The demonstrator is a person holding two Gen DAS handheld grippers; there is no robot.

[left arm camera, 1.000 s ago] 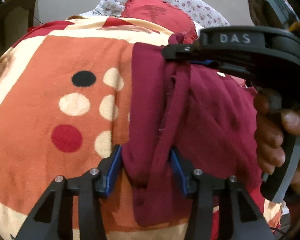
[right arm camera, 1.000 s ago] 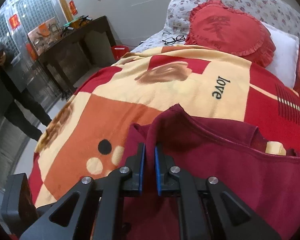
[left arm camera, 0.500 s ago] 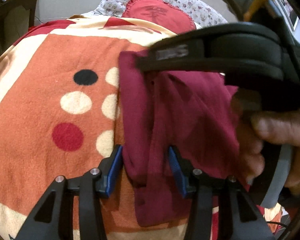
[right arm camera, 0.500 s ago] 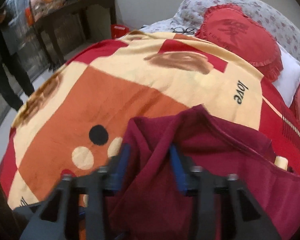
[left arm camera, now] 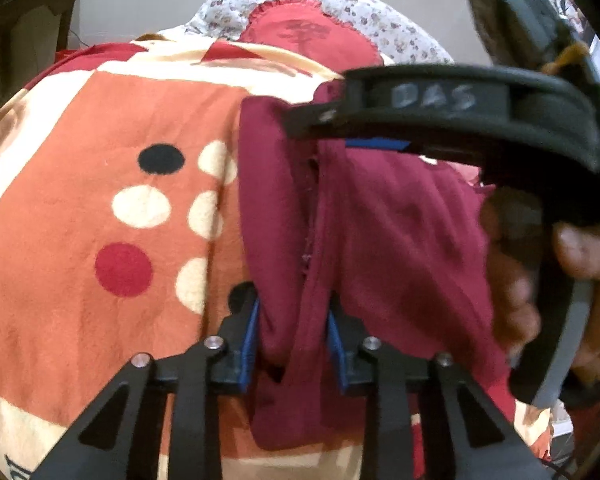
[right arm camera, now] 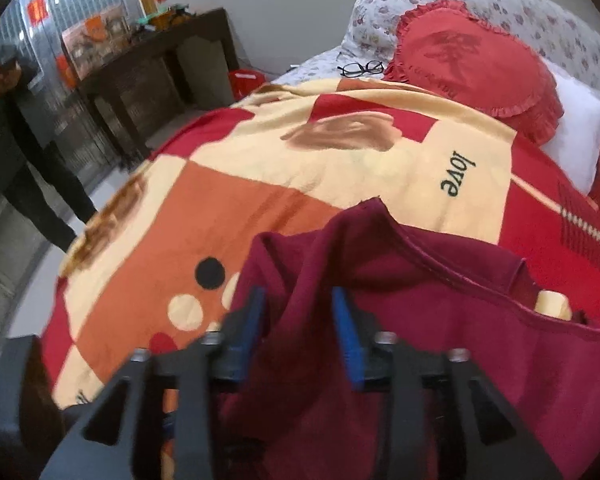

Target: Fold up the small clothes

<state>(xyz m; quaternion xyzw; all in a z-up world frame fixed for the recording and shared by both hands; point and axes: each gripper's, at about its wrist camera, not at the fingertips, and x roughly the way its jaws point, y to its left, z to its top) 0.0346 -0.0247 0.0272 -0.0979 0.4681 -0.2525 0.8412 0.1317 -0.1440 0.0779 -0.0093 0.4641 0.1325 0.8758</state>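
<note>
A dark maroon garment (left arm camera: 380,232) lies on a patterned orange, cream and red blanket (left arm camera: 100,220) on a bed. My left gripper (left arm camera: 292,340) is open, with a fold of the garment's near edge bunched between its blue pads. My right gripper (right arm camera: 300,324) is open too, its blue pads apart on either side of a raised fold of the garment (right arm camera: 440,340) at its far left corner. The right gripper also shows in the left wrist view (left arm camera: 440,120), held in a hand over the garment's far edge.
A red heart-shaped pillow (right arm camera: 472,64) and floral pillows (right arm camera: 540,20) lie at the head of the bed, with eyeglasses (right arm camera: 360,68) beside them. A dark wooden table (right arm camera: 152,64) and a standing person (right arm camera: 16,140) are left of the bed.
My right gripper was shut on the garment's fold a second ago and has opened. My left gripper stays open around the near fold and has barely moved.
</note>
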